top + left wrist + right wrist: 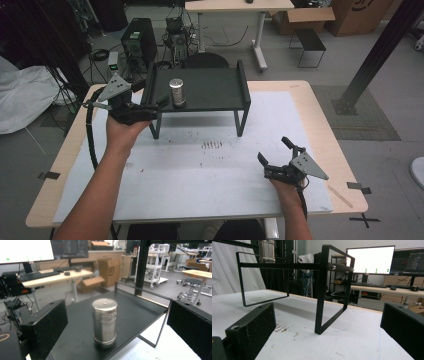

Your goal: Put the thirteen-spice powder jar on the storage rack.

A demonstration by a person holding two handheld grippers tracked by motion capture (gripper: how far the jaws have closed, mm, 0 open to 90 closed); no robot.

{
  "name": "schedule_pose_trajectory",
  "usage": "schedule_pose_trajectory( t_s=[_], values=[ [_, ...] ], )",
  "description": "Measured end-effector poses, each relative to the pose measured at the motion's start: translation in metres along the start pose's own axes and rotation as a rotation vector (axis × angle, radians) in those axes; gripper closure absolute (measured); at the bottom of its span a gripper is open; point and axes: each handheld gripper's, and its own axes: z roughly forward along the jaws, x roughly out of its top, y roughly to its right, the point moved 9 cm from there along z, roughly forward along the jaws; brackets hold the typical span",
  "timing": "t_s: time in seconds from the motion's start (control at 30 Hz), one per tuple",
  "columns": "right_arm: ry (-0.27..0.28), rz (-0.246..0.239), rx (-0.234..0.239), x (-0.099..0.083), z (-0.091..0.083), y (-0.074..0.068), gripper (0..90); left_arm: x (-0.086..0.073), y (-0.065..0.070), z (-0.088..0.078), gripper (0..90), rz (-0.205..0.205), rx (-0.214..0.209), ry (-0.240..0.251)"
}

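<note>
A shiny steel canister (pixel 176 91) stands upright on a black raised shelf (pixel 210 90) at the back of the table. My left gripper (pixel 152 95) is open at the shelf's left end, its jaws on either side of the canister (pixel 104 322) without touching it. The right gripper (pixel 274 151) rests low near the table's front right, open with nothing between its jaws. In the right gripper view the shelf's frame (pixel 322 290) rises ahead and the canister (pixel 266 251) stands on top at the upper left.
A white mat (pixel 200 165) with dark scuff marks covers the wooden table. The shelf stands on thin black legs (pixel 240 122). Behind the table are a computer tower (pixel 139 42), cables, a desk and cardboard boxes. A black post (pixel 380 55) rises at the right.
</note>
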Motion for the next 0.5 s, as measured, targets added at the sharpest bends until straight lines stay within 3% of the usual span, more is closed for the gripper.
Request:
schedule_pose_trajectory(
  t_s=[0.5],
  values=[
    [0.001, -0.001, -0.001, 0.000, 0.000, 0.000, 0.0, -0.029, -0.005, -0.014, 0.4, -0.004, 0.003, 0.031]
  ],
)
